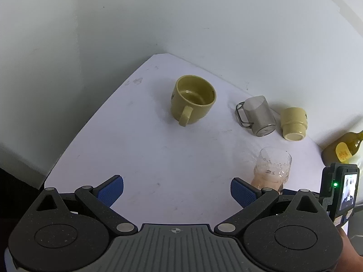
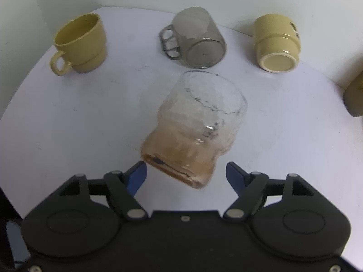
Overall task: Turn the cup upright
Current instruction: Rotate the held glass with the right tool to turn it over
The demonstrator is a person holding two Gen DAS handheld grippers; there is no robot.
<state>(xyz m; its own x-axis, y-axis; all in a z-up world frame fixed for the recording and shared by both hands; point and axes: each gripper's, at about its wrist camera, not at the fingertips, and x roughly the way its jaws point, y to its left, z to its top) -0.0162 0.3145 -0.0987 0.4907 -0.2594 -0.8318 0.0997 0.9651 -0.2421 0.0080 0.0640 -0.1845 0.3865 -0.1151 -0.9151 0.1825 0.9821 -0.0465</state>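
A clear textured glass with an amber-tinted base point(image 2: 192, 131) is tilted between upright and lying, its base close to my right gripper point(image 2: 186, 175), its mouth pointing away. The right gripper is open, its blue pads on either side of the base; I cannot tell whether they touch it. The glass looks motion-blurred. The same glass shows in the left wrist view point(image 1: 272, 170) at the lower right. My left gripper point(image 1: 177, 191) is open and empty above the white table point(image 1: 136, 147).
An upright yellow mug point(image 2: 79, 43) stands at the back left. A grey transparent mug point(image 2: 195, 38) and a yellow cup point(image 2: 275, 43) lie upside down or on their sides at the back. A yellow-green bottle point(image 1: 344, 147) lies at the right edge.
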